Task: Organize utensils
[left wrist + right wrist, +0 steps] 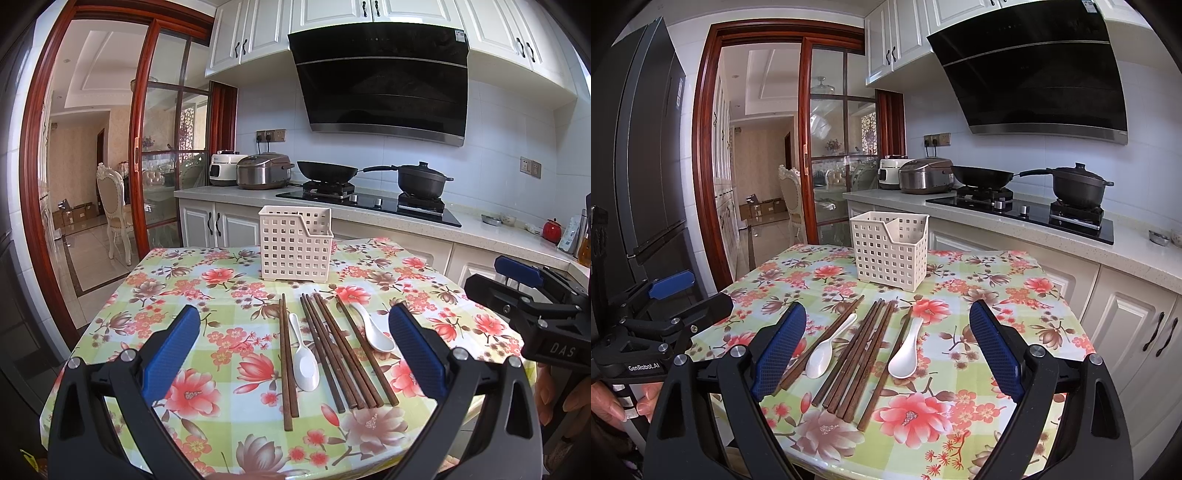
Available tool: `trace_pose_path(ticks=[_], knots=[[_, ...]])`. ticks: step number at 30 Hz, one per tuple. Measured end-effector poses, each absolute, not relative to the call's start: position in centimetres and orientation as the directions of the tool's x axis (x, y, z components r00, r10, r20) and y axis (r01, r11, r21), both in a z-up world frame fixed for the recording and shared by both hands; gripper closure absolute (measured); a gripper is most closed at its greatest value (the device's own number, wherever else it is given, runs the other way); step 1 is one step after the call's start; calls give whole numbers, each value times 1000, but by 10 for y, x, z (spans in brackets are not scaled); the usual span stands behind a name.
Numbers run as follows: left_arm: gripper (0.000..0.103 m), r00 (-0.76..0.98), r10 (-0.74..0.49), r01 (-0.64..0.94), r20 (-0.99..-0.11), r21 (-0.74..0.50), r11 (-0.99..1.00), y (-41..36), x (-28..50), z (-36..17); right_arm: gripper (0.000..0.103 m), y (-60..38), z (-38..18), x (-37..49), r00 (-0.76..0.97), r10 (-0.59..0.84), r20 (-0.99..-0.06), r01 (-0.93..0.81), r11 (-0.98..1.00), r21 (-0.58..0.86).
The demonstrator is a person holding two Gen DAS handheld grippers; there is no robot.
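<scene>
Utensils lie in a row on the floral tablecloth [192,398], between the wide-spread fingers of both grippers.

Left gripper [294,343]: jaws fully apart, nothing held. Its blue pads [171,350] frame the utensil row in the left wrist view. Right gripper [887,341]: jaws fully apart, nothing held. It also appears at the 3 o'clock edge of the left wrist view, beside the table.

Layout in the left wrist view:
- A pair of brown chopsticks [286,362] lies at 9 o'clock of the row, tips pointing toward 12 o'clock.
- A white spoon [304,356] lies just beside that pair, at its 3 o'clock side, bowl toward 6 o'clock.
- A bundle of chopsticks [338,350] lies at the centre of the row, sticks touching one another.
- A single chopstick [365,350] lies at 3 o'clock of the bundle.
- A second white spoon [375,328] lies beside that chopstick at its 3 o'clock, bowl toward 4 o'clock.

The white perforated caddy [295,247] stands upright at 12 o'clock of the row, well apart from the utensils. An inner divider shows in the right wrist view; no contents are visible above its rim.

A stovetop [369,206] carrying a wok [327,171] and a lidded pot [421,181] stands behind the table at 12 o'clock.
</scene>
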State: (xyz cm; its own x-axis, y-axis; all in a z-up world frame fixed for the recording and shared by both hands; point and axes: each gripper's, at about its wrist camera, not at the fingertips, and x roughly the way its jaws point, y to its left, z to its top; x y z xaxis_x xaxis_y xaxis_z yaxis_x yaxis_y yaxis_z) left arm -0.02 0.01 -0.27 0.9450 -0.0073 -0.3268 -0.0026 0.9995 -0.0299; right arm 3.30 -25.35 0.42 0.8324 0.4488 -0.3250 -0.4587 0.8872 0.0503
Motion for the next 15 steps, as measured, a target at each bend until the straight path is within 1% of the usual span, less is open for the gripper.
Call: trace_pose_path(ticks=[15], knots=[[4, 944, -9, -1, -329, -31, 1000, -1, -1, -4, 18, -248, 7, 32, 828, 453, -331, -461, 885, 57]])
